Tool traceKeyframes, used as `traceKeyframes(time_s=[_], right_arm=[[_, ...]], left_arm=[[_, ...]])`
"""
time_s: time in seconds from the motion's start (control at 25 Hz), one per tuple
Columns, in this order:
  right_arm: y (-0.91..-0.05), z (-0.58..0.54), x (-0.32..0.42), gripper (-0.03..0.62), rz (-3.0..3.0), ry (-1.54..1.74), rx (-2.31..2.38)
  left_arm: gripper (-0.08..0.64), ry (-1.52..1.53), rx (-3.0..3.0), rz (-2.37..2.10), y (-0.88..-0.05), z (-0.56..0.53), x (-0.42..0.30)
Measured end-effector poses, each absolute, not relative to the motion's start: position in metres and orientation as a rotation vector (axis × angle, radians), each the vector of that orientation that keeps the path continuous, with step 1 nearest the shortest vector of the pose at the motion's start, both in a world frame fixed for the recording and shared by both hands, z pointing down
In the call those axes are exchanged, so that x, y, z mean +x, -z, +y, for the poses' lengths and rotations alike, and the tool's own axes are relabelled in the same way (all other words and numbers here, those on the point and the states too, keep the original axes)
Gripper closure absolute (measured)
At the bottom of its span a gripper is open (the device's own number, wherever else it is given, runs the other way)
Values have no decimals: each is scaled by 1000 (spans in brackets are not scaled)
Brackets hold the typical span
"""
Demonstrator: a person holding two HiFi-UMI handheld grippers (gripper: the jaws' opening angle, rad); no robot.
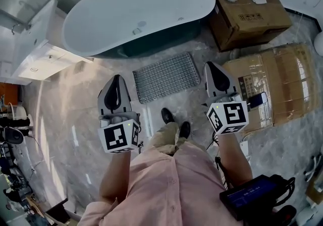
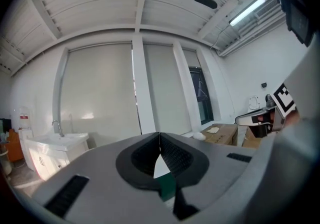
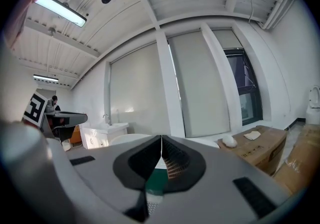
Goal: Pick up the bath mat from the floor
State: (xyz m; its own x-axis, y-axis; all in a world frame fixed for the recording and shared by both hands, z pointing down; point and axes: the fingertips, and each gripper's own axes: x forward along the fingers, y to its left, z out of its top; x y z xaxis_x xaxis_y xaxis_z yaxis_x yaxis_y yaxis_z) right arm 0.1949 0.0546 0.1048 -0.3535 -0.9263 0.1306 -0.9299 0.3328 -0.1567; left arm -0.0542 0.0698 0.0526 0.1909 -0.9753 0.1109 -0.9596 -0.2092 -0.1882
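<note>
Lying flat on the floor [image 1: 75, 109], the grey bath mat [image 1: 166, 76] sits between left hand-held gripper [image 1: 116, 79] and right hand-held gripper [image 1: 210, 66], both closed, empty; cardboard box [image 1: 247, 15] print unreadable

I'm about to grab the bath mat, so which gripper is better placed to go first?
Neither clearly. The left gripper and right gripper flank the bath mat, each beside its own short end, both shut and empty.
</note>
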Motion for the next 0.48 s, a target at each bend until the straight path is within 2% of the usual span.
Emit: traceKeyframes(time_s=[0.48], right_arm=[[-89, -16, 117, 574, -2589, -215, 1617]], left_arm=[[534, 233, -2284, 2088, -52, 20, -143]])
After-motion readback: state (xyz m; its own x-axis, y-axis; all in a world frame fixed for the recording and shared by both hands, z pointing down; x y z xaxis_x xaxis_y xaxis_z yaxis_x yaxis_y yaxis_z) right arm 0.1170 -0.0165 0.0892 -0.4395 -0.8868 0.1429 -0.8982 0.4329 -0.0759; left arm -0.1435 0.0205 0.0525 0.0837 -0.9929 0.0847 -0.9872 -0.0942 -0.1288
